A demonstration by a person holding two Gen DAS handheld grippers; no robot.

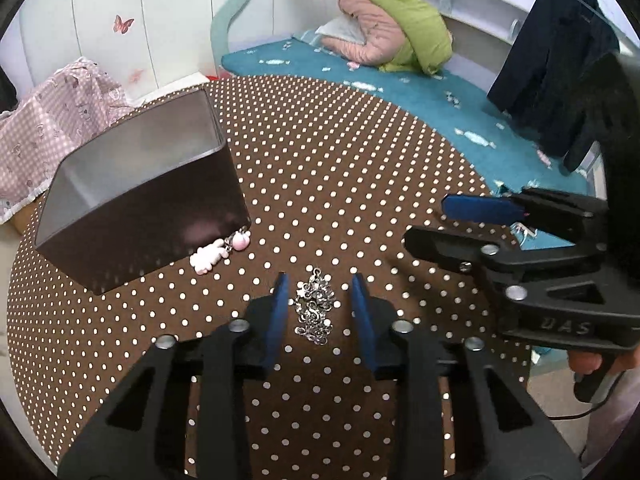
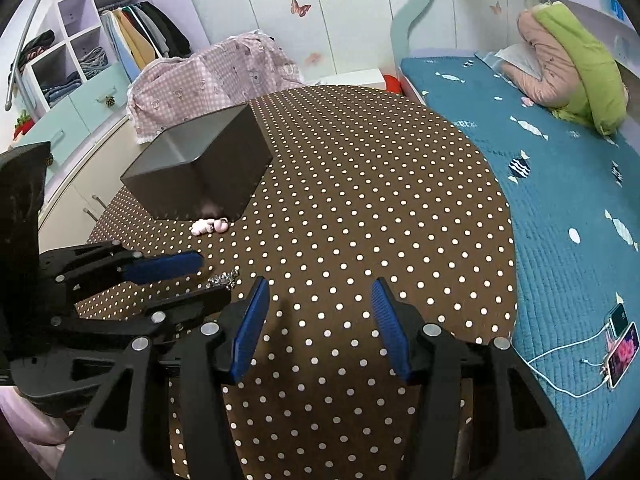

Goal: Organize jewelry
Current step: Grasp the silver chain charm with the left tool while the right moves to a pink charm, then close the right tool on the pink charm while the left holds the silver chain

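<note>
Right now the left gripper [image 1: 320, 300] hangs low over the brown polka-dot tablecloth [image 1: 340, 168], its blue pads standing apart on either side of a small heap of silver chain jewelry [image 1: 316, 306] at the lower centre of the left wrist view; the pads do not touch the chain. Up and to the left, a dark open box [image 1: 140, 200] sits on the cloth, with a pink and white charm [image 1: 218, 252] lying against its near corner. The right gripper [image 2: 320, 322] hovers over bare cloth with its jaws spread and nothing between them. At the right of that view a teal bed cover [image 2: 560, 184] carries a phone [image 2: 622, 354] on a white cable.
</note>
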